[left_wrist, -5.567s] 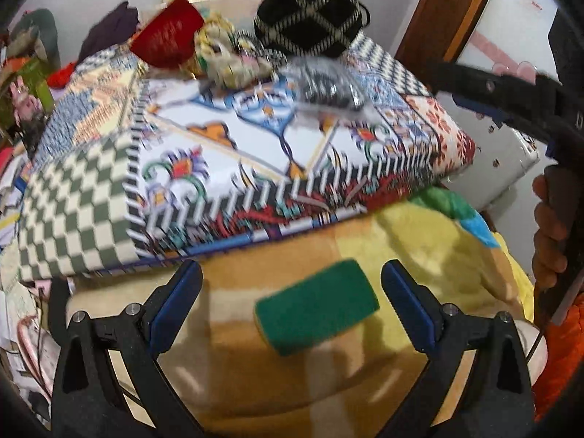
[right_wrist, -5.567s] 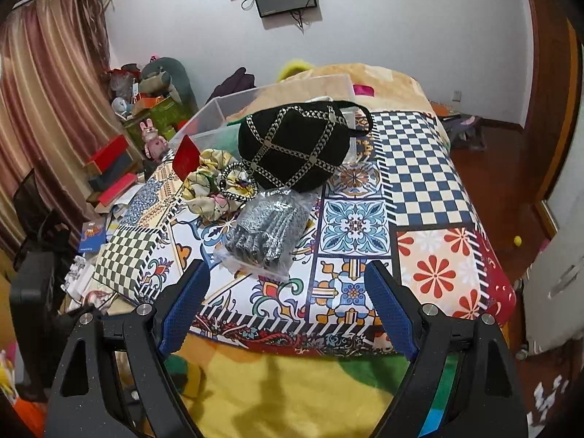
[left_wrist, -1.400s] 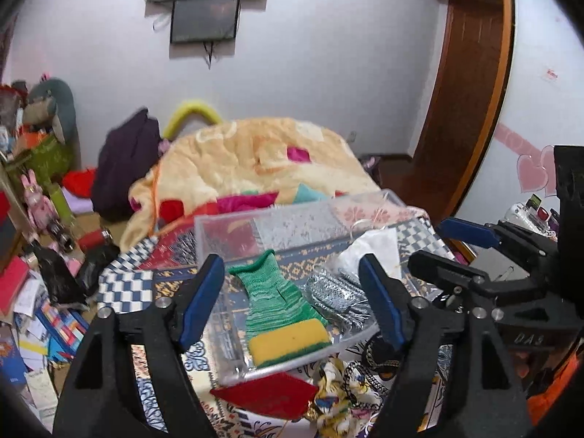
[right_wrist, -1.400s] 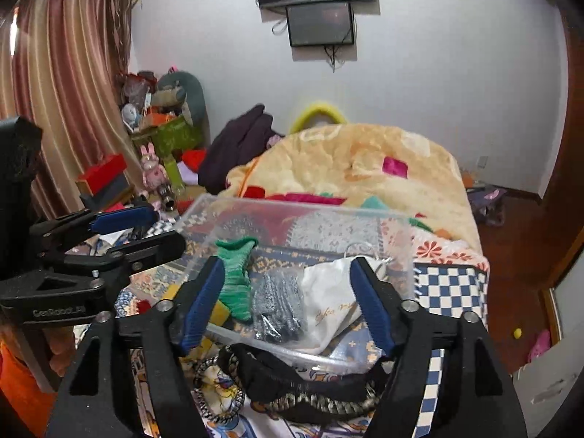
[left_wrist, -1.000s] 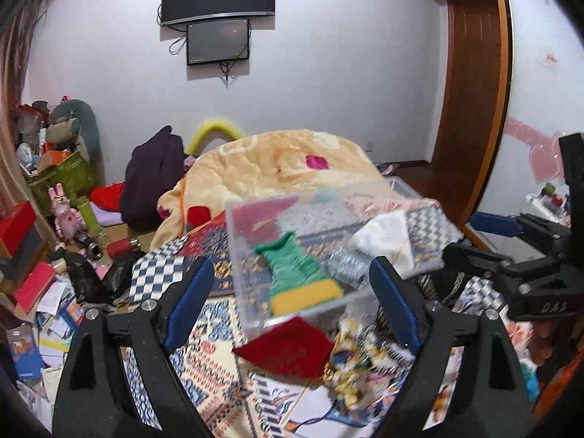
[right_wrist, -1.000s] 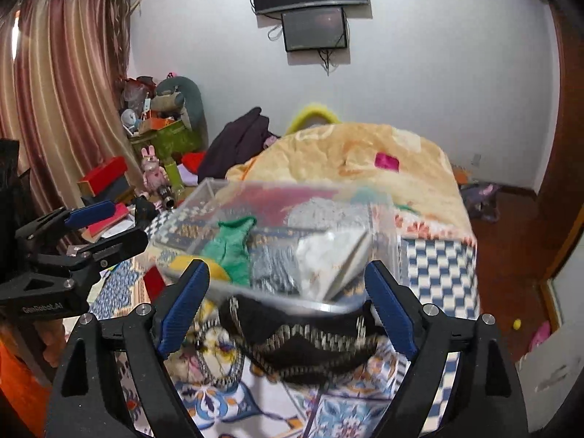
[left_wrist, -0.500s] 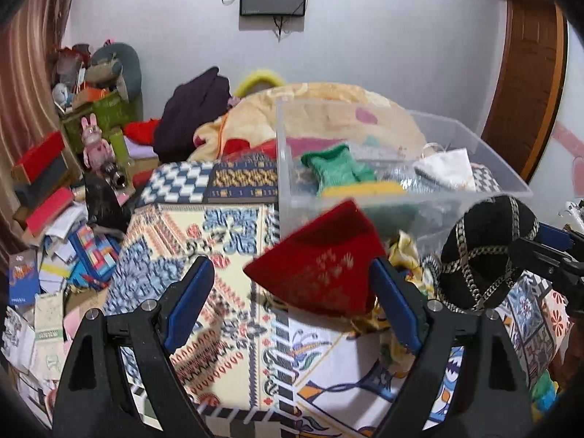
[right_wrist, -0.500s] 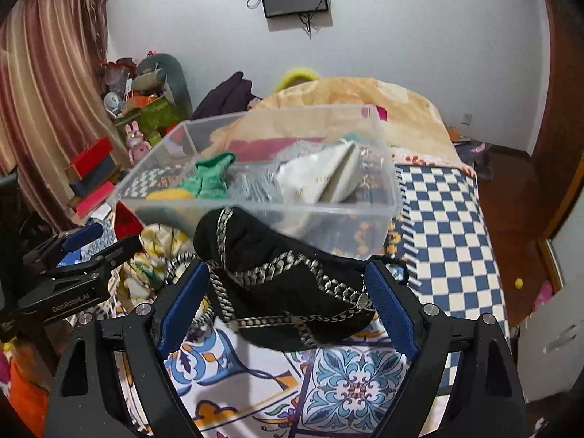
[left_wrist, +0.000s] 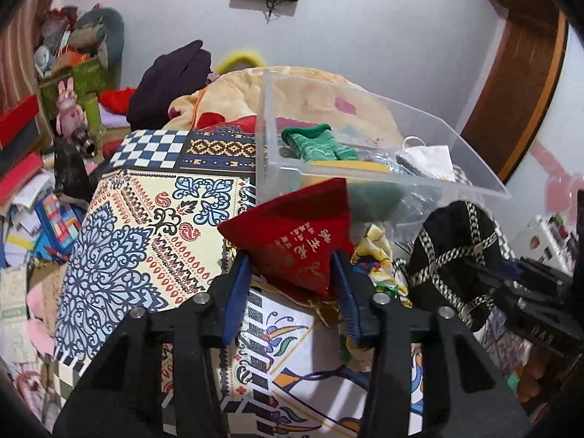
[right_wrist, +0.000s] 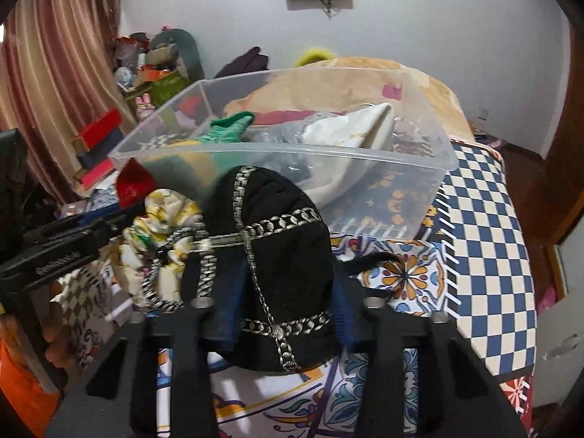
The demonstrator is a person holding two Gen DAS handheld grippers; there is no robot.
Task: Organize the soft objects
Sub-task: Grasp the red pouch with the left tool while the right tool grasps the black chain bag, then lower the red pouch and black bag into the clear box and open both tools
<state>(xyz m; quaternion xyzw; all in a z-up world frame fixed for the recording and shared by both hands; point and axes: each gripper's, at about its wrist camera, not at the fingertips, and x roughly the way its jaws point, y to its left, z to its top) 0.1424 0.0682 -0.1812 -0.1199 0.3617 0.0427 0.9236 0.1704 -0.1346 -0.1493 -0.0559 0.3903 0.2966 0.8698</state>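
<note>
jaws are closing on both sides — left gripper (left_wrist: 292,266) pinching the red pouch (left_wrist: 292,233), right gripper (right_wrist: 288,292) squeezing the black hat (right_wrist: 270,248) — both lying just before the clear bin (right_wrist: 430,168).

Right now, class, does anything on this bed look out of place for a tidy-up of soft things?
Yes. The clear bin already holds a green knit piece, yet the red pouch, the black chain-trimmed bag and a floral scrunchie lie outside, against its front wall.
</note>
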